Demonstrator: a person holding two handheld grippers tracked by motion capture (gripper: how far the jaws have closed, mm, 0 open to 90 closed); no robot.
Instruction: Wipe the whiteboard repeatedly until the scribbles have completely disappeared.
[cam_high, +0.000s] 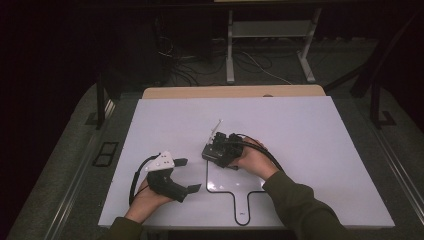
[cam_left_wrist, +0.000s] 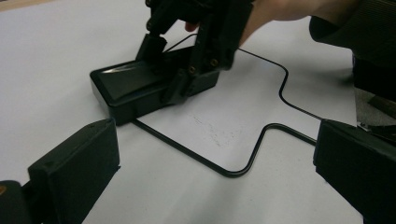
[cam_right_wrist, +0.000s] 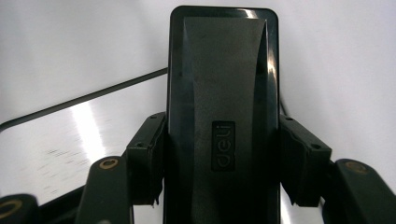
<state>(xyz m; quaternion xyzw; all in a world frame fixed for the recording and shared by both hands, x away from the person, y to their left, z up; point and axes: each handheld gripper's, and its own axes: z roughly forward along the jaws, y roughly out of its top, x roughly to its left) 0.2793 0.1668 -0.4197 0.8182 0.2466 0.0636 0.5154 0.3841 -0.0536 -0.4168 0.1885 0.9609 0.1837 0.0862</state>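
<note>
On the white table (cam_high: 300, 130) the right gripper (cam_high: 220, 149) pinches a black rectangular case (cam_right_wrist: 223, 93) between its two jaws. In the right gripper view the jaws press on both long sides of the case, and the word "deli" is on its top. The case lies flat on the table, at the upper left corner of a black outline (cam_high: 235, 192) drawn on the white surface — a rounded square with a short handle shape toward the person. In the left gripper view the case (cam_left_wrist: 128, 88) rests across this line, with the right gripper (cam_left_wrist: 187, 60) on it from above.

The left gripper (cam_high: 187, 175) is just beside the outline, to the left of it, and apart from the case. Its jaws are spread wide and hold nothing. A thin white stick (cam_high: 215, 127) stands up near the right gripper — I cannot tell what it is.
</note>
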